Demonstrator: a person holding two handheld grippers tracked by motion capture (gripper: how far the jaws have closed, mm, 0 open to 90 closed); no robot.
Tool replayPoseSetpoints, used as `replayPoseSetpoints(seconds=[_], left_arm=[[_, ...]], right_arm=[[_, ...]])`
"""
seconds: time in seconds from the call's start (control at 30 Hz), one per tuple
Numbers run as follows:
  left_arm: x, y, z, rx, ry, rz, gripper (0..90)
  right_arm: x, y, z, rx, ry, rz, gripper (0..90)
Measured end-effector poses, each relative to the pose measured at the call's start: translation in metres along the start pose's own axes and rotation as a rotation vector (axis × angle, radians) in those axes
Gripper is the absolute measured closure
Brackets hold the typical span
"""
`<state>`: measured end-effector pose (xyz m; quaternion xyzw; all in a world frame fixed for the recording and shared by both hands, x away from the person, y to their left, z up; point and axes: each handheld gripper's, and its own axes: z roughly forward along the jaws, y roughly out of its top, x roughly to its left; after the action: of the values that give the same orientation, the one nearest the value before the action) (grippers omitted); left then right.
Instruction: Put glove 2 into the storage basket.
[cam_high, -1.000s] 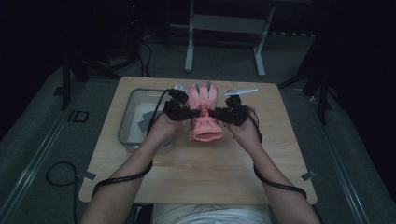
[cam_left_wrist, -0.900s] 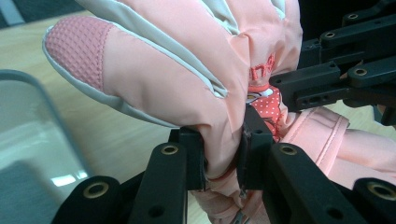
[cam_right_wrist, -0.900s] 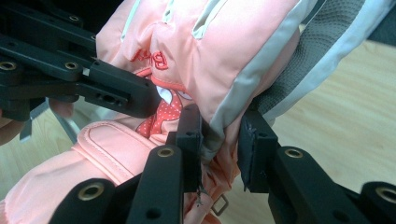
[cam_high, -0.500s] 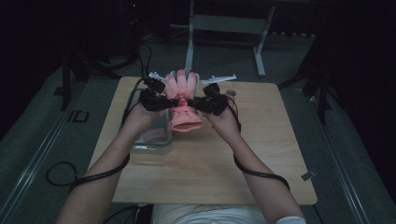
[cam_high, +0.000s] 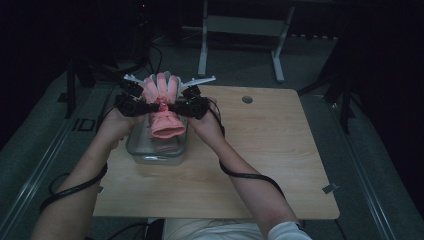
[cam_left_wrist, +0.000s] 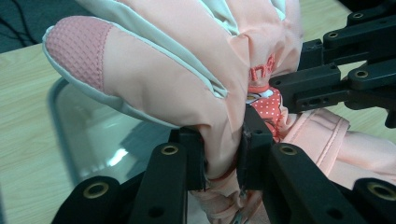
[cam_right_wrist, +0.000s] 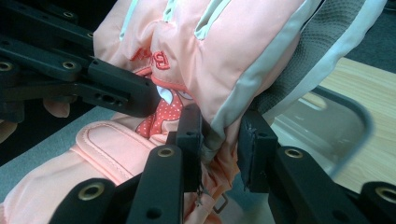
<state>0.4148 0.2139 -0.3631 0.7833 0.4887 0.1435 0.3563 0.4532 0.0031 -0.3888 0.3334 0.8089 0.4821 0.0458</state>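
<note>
Glove (cam_high: 161, 111), pinched at the wrist by both your left gripper (cam_left_wrist: 223, 154) and right gripper (cam_right_wrist: 220, 140): lower level into tray (cam_high: 134, 150), releasing together.

Peach-pink glove (cam_high: 162, 107), red white-dotted patch

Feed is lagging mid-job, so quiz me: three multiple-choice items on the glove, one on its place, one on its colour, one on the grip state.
1. Where is the glove?
A. above the clear tray
B. flat at the table's right edge
C. on the floor

2. The glove's main colour?
A. blue
B. pink
C. black

3. How is it held?
A. left gripper alone
B. lying loose
C. left and right gripper both shut on it

Answers: 1 A, high view shows it over the tray; 2 B, pink fabric with pale trim; 3 C, each gripper view shows fingers pinching fabric.
</note>
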Motion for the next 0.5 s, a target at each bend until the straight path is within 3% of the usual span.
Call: replayPoseSetpoints(seconds=[0.07,0.1,0.23,0.5], left_arm=[[0.005,-0.002,0.002,0.010,0.002,-0.008,75.2],[0.013,-0.007,0.006,0.021,0.006,-0.020,75.2],[0.028,-0.016,0.017,0.036,0.008,-0.047,75.2],[0.047,-0.035,0.044,0.069,-0.011,-0.104,75.2]], right_arm=[[0.000,0.000,0.006,0.003,0.004,0.003,72.7],[0.001,-0.002,0.019,0.014,0.007,0.011,72.7],[0.000,-0.007,0.041,0.033,0.001,0.017,72.8],[-0.006,-0.019,0.070,0.083,-0.019,0.042,73.0]])
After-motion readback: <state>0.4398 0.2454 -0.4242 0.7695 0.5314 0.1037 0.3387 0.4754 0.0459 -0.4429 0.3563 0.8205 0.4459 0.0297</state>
